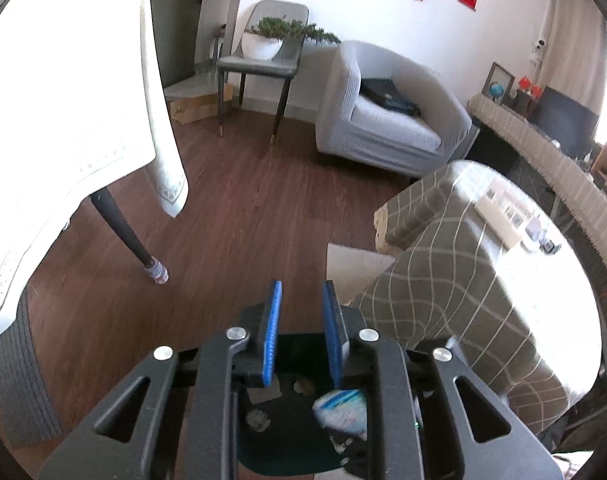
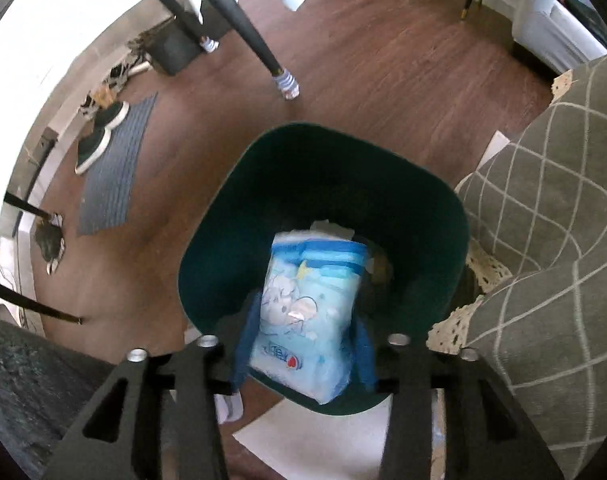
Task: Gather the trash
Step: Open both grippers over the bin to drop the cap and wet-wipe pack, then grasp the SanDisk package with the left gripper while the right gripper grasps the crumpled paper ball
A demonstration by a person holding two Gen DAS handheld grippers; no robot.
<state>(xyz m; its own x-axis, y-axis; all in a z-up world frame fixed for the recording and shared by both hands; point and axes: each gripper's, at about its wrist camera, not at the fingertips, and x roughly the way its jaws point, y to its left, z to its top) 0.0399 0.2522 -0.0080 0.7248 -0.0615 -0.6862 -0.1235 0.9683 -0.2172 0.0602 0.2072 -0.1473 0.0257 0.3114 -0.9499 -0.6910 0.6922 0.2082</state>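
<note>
The right gripper (image 2: 303, 344) grips a blue tissue pack (image 2: 309, 316) over the green bin (image 2: 219, 216) — paper scraps inside — while the left gripper (image 1: 302, 312) hangs open, empty.

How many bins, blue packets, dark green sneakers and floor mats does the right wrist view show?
green bin: 1
blue packet: 1
dark green sneakers: 2
grey floor mat: 1
Total: 5
</note>
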